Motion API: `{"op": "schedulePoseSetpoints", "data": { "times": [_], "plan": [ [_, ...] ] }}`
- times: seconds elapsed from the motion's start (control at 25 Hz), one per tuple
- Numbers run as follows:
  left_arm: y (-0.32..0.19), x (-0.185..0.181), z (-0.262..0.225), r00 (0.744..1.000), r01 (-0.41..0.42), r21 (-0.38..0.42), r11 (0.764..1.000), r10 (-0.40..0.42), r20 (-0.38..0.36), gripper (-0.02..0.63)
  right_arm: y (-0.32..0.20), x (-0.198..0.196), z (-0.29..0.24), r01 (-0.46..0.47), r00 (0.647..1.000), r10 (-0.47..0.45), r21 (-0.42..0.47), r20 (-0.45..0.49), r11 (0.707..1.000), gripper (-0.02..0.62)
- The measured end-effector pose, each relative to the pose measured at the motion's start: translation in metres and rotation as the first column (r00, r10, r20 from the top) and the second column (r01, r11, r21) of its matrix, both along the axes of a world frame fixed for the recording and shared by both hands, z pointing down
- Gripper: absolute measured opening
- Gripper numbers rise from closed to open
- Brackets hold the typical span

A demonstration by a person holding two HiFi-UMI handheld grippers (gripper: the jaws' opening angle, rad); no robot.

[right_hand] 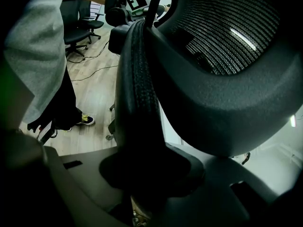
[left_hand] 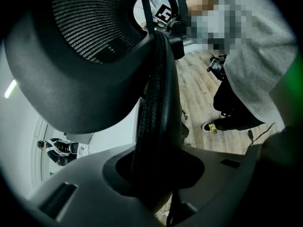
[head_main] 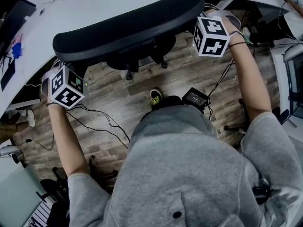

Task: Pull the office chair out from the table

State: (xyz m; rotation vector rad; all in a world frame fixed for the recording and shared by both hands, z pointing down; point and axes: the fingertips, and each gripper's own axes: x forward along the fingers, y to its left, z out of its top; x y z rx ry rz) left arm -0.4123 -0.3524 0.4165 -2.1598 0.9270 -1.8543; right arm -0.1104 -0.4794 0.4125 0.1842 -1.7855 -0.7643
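Note:
The black office chair's mesh backrest [head_main: 128,27] stands against the white table [head_main: 90,1], seen from above in the head view. My left gripper [head_main: 64,67] sits at the backrest's left end and my right gripper [head_main: 202,19] at its right end. In the left gripper view the backrest's thick side rim [left_hand: 158,93] runs down between the jaws of the left gripper [left_hand: 151,176], which clamp on it. The right gripper view shows the same on the other side: the rim [right_hand: 137,84] fills the gap of the right gripper [right_hand: 144,174]. The pads themselves are hidden by the rim.
The chair's base and casters [head_main: 137,63] stand on the wood floor under the table edge. Cables [head_main: 99,119] and a black box [head_main: 195,98] lie on the floor by the person's shoe [head_main: 155,96]. Another office chair [right_hand: 78,27] stands further off.

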Motion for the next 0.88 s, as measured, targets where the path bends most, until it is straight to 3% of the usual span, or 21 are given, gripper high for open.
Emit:
{"op": "schedulePoseSetpoints", "data": {
  "times": [0.36, 0.88],
  "plan": [
    [0.005, -0.002, 0.002, 1.000, 0.006, -0.009, 1.000, -0.006, 0.003, 0.110, 0.004, -0.002, 0.002, 0.006, 1.000, -0.006, -0.003, -0.005, 1.000, 0.143],
    [0.054, 0.009, 0.001, 0.999, 0.045, -0.002, 0.999, -0.045, -0.007, 0.110, 0.043, 0.003, 0.001, 0.045, 0.999, -0.045, -0.007, -0.011, 0.999, 0.143]
  ]
}}
